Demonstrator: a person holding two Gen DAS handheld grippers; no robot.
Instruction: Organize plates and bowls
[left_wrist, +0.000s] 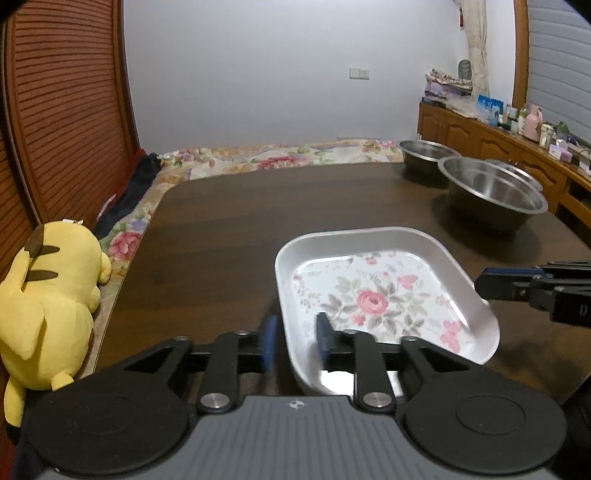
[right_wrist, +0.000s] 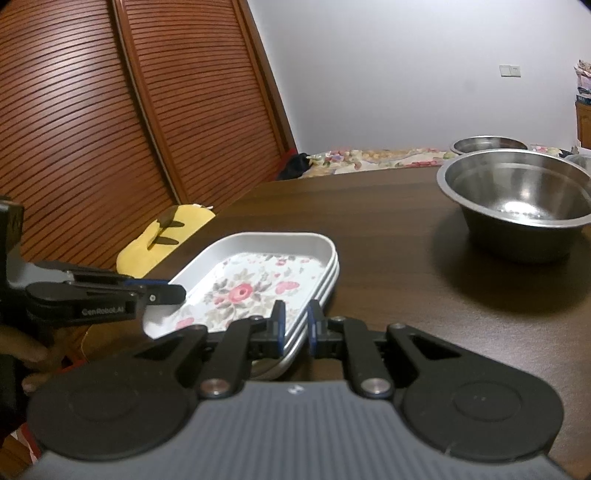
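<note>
Stack of floral square plates (left_wrist: 376, 295) sits on the dark wood desk (left_wrist: 229, 229), near the front-left edge. Left hand-held gripper (left_wrist: 295, 341) straddles the stack's near-left rim: one blue pad outside, one inside, jaws parted with visible gaps, not clamping. Right hand-held gripper (right_wrist: 295, 325) is narrowly closed on the stack's near-right rim, pads either side of the edge. Three steel bowls well apart at the far right: large bowl (right_wrist: 517, 199) nearest, a second bowl (right_wrist: 487, 144) behind it. Yellow plush toy (left_wrist: 48, 295) lies on the bed beside the desk.
</note>
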